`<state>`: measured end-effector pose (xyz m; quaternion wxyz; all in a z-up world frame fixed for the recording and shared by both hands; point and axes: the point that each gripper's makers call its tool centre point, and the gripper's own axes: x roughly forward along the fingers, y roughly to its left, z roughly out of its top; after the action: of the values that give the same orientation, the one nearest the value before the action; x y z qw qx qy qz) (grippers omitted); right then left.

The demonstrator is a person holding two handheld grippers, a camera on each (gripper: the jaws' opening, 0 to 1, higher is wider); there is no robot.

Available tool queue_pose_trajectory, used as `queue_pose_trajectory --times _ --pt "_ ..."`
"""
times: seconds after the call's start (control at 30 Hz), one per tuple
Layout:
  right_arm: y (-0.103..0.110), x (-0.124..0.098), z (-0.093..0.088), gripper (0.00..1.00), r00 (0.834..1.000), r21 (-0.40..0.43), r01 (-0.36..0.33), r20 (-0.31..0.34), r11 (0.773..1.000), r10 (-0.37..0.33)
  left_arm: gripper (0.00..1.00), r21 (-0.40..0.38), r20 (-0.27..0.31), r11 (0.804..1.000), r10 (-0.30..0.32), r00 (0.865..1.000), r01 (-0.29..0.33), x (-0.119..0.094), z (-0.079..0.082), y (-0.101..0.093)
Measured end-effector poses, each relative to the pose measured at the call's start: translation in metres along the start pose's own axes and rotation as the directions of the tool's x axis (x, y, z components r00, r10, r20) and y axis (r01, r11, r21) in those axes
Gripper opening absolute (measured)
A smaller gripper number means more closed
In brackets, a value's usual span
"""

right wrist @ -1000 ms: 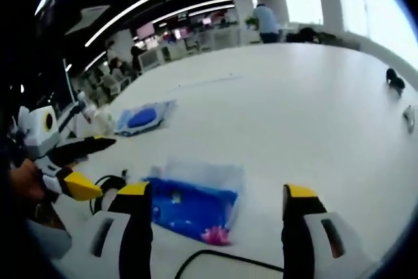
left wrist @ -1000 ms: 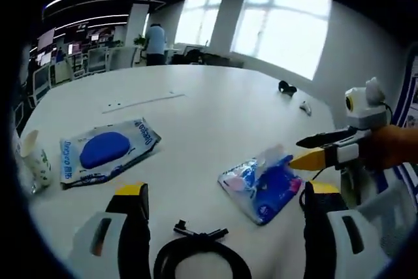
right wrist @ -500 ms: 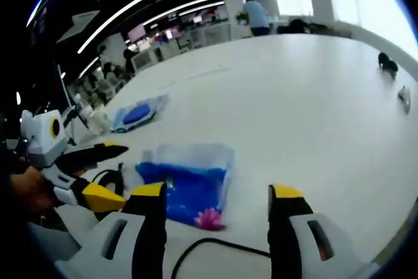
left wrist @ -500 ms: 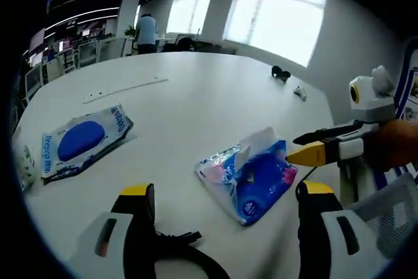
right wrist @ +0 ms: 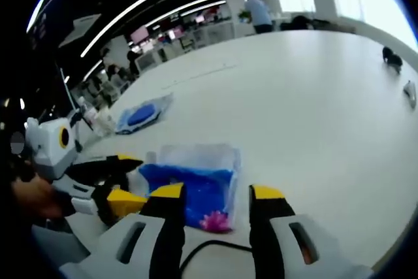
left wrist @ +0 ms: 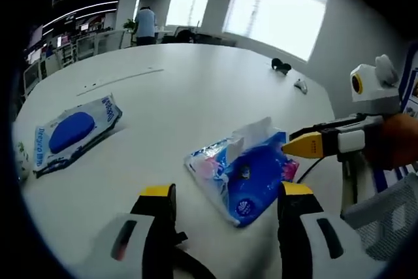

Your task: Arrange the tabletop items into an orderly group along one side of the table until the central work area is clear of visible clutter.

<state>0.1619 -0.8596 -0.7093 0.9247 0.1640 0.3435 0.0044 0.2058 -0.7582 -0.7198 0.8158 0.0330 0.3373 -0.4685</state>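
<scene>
A blue tissue pack [left wrist: 245,173] with a white tissue sticking out lies on the white table [left wrist: 196,89], just ahead of my left gripper [left wrist: 226,193], which is open. In the right gripper view the same tissue pack [right wrist: 189,181] lies in front of my right gripper [right wrist: 217,194], also open, with the pack's pink corner near the gap. A flat wipes pack [left wrist: 72,134] with a blue oval lies further left; the wipes pack [right wrist: 142,114] sits far left in the right gripper view. The right gripper [left wrist: 320,142] reaches in beside the tissue pack, and the left gripper [right wrist: 108,184] comes in from the left.
A black cable [right wrist: 215,249] loops near the table edge under the jaws. A paper cup [right wrist: 96,119] stands by the wipes pack. A small dark object [left wrist: 281,65] and a small white item [left wrist: 300,85] lie far across the table. A person [left wrist: 144,24] stands at distant desks.
Both cameras have come closer to the tissue pack. The jaws of both grippers have narrowed but still stand apart. The other gripper's tip now sits right beside the pack.
</scene>
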Motion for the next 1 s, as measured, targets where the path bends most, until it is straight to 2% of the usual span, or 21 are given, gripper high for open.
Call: queue_pose_trajectory --times 0.03,0.27,0.37,0.43,0.47,0.57,0.67,0.83,1.0 --pt "-0.001 0.000 0.000 0.32 1.000 0.000 -0.001 -0.001 1.000 0.001 0.52 -0.018 -0.001 1.000 -0.002 1.000 0.002 0.001 -0.001 0.000" --pt "-0.001 0.001 0.000 0.22 1.000 0.012 -0.005 -0.005 1.000 0.005 0.46 -0.006 -0.019 1.000 0.014 1.000 -0.014 0.003 -0.004 -0.001" --pt "-0.002 0.003 0.000 0.17 1.000 0.017 0.000 -0.010 1.000 0.000 0.37 -0.008 -0.030 1.000 0.019 0.999 -0.019 0.004 -0.007 0.001" --pt "-0.002 0.003 -0.001 0.12 1.000 0.024 0.001 -0.012 1.000 -0.001 0.30 -0.013 -0.071 1.000 0.010 0.997 -0.010 0.004 -0.015 0.000" --pt "-0.001 0.003 -0.001 0.12 1.000 0.026 0.002 -0.012 1.000 -0.002 0.31 -0.012 -0.056 1.000 0.011 0.998 -0.012 0.003 -0.013 0.001" --pt "-0.001 0.003 -0.003 0.10 1.000 0.031 0.003 -0.014 1.000 -0.003 0.28 -0.010 -0.063 1.000 0.018 0.998 -0.018 0.002 -0.015 0.002" --pt "-0.001 0.002 -0.004 0.02 1.000 0.042 0.007 -0.020 0.999 -0.006 0.23 -0.009 -0.065 1.000 0.026 0.998 -0.026 0.001 -0.014 0.004" --pt "-0.002 0.002 -0.004 0.00 1.000 0.062 0.009 -0.018 0.998 -0.007 0.15 -0.008 -0.067 1.000 0.025 0.997 -0.026 -0.002 -0.013 0.005" --pt "0.000 0.001 0.001 0.00 1.000 0.095 0.002 -0.002 0.995 -0.002 0.09 -0.007 -0.059 0.998 0.058 0.997 -0.058 -0.005 -0.012 0.012"
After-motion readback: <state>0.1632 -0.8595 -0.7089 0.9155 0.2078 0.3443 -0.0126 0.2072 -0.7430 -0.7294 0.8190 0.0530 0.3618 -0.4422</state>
